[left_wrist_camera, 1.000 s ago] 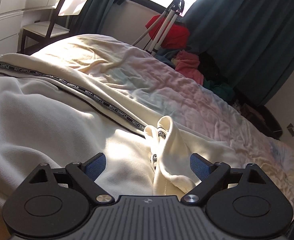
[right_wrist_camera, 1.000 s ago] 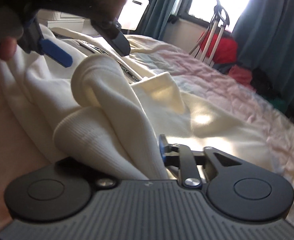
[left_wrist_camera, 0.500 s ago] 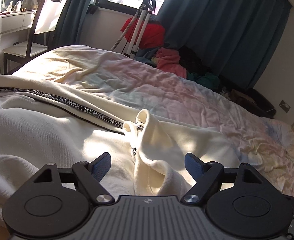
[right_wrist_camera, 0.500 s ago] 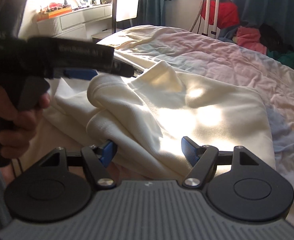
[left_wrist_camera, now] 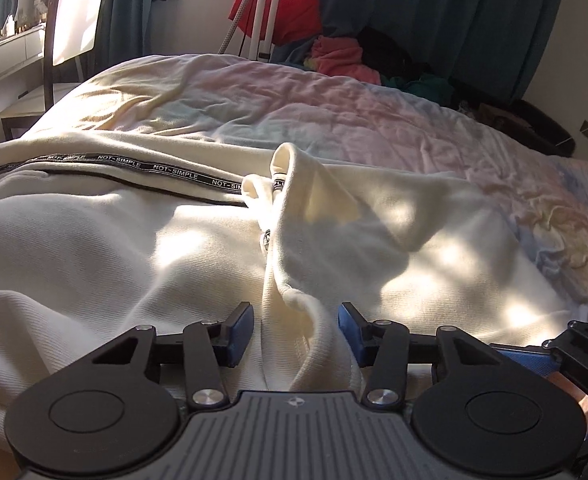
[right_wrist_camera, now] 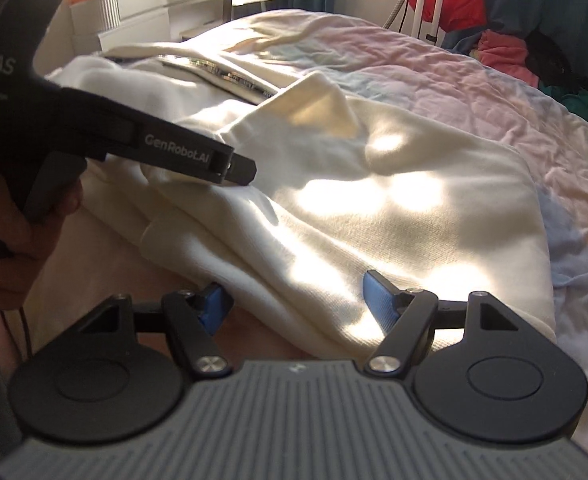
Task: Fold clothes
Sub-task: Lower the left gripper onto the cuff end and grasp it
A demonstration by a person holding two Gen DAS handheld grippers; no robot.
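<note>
**L gripper closing round cuff fold, R spread over hem**

Cream sweatshirt (left_wrist_camera: 106,248) lies on pastel quilt (left_wrist_camera: 373,120), black "NOT-SIMPLE" tape (left_wrist_camera: 146,170) running across it. L gripper (left_wrist_camera: 295,330) jaws have just been closing; raised sleeve fold (left_wrist_camera: 294,248) sits betw the blue pads, right pad touching cloth, left pad just beside it — not yet pinched. R gripper (right_wrist_camera: 294,300) jaws spread wide, sweatshirt edge betw them, no grip. Hand (right_wrist_camera: 18,236) holds L tool.
</note>
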